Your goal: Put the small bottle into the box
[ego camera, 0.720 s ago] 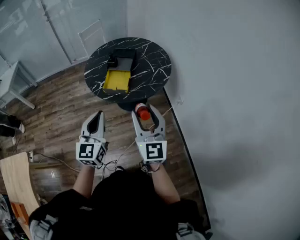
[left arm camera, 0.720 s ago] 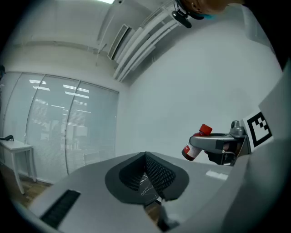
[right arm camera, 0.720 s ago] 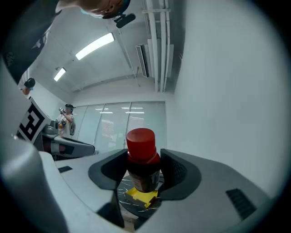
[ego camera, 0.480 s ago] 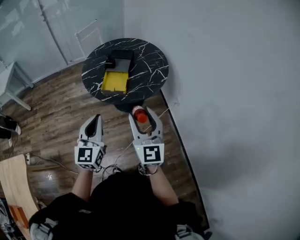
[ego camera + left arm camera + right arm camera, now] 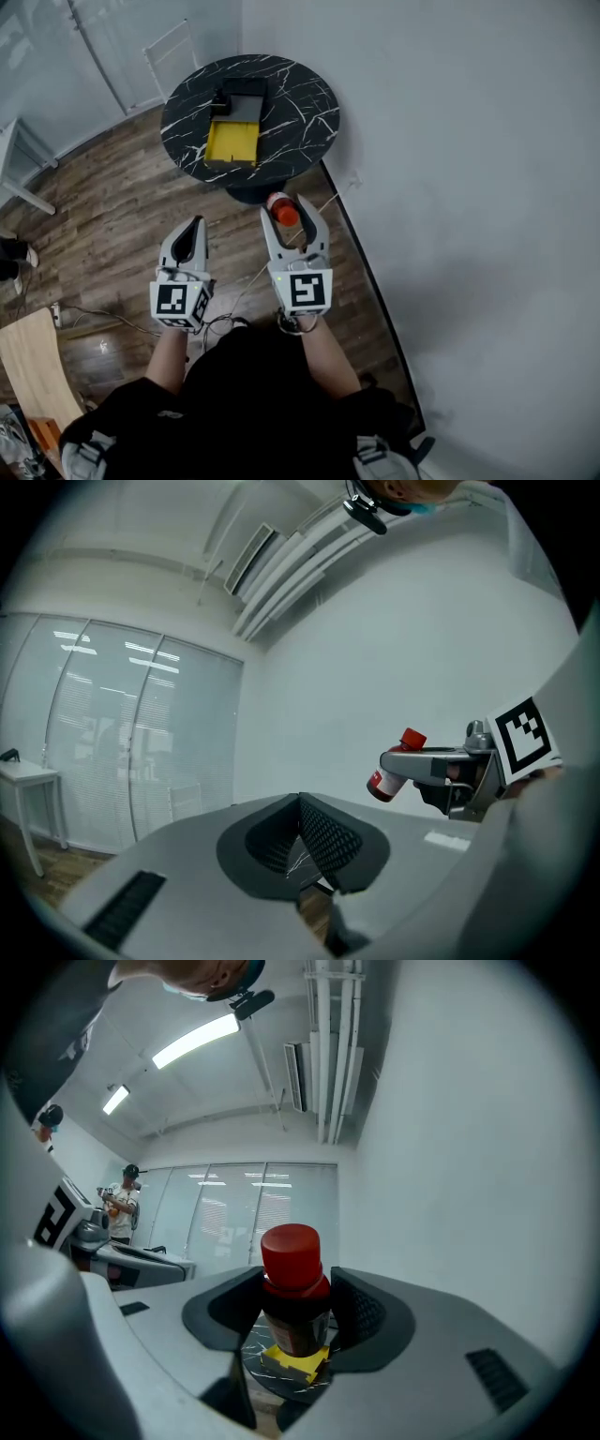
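Observation:
My right gripper [image 5: 287,211] is shut on the small bottle [image 5: 282,212], a dark bottle with a red cap [image 5: 291,1249] that stands upright between the pads. It hangs over the wood floor, short of the round black marble table [image 5: 305,103]. The box [image 5: 232,136], yellow inside with a black far end, lies open on that table; past the bottle its yellow part [image 5: 298,1364] shows. My left gripper [image 5: 191,236] is shut and holds nothing. It is level with the right one, to its left. From the left gripper [image 5: 302,841] view the bottle [image 5: 391,770] shows in the right jaws.
A white wall [image 5: 469,187] runs close along my right side. Cables [image 5: 103,319] trail over the floor by my left arm. A white table [image 5: 19,159] stands at the far left, and a light wooden board [image 5: 33,361] lies at the lower left.
Both grippers have moved forward towards the round table, the right one carrying the bottle. The table now sits a little higher in the head view.

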Demonstrator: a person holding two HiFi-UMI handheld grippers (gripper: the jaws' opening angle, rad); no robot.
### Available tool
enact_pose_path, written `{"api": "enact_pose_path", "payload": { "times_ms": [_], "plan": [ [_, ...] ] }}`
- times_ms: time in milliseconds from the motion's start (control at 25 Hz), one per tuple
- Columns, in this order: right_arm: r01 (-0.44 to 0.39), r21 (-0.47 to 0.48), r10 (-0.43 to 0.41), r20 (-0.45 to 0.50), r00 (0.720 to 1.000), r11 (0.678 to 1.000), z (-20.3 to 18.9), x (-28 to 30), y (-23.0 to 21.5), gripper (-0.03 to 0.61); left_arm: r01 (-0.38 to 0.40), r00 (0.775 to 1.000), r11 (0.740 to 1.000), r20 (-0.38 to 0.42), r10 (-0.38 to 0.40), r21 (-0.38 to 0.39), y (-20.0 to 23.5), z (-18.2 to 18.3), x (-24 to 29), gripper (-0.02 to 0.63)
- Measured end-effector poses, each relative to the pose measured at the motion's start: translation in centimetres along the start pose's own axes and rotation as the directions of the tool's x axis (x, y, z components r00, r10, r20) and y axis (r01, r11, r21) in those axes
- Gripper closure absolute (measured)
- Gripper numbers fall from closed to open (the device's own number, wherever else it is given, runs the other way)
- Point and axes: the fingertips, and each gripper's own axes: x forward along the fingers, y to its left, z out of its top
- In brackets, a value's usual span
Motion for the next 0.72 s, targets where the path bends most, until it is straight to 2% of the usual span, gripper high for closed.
{"api": "enact_pose_path", "payload": {
  "times_ms": [360, 720],
  "plan": [
    [0.041, -0.027, -0.042, -0.042, 0.998, 0.999, -1.9, 2.2, -1.3, 0.37, 0.056, 0.997, 0.998, -0.057, -0.058, -0.028, 0.9, -3.3, 2.9, 0.614],
    [0.02, -0.011, -0.02, -0.023, 1.0, 1.0, -3.9, 10.4, -7.2, 0.37, 0.037, 0.997, 0.999, -0.069, -0.036, 0.009, 2.9, -2.4, 12.2, 0.614]
  ]
}}
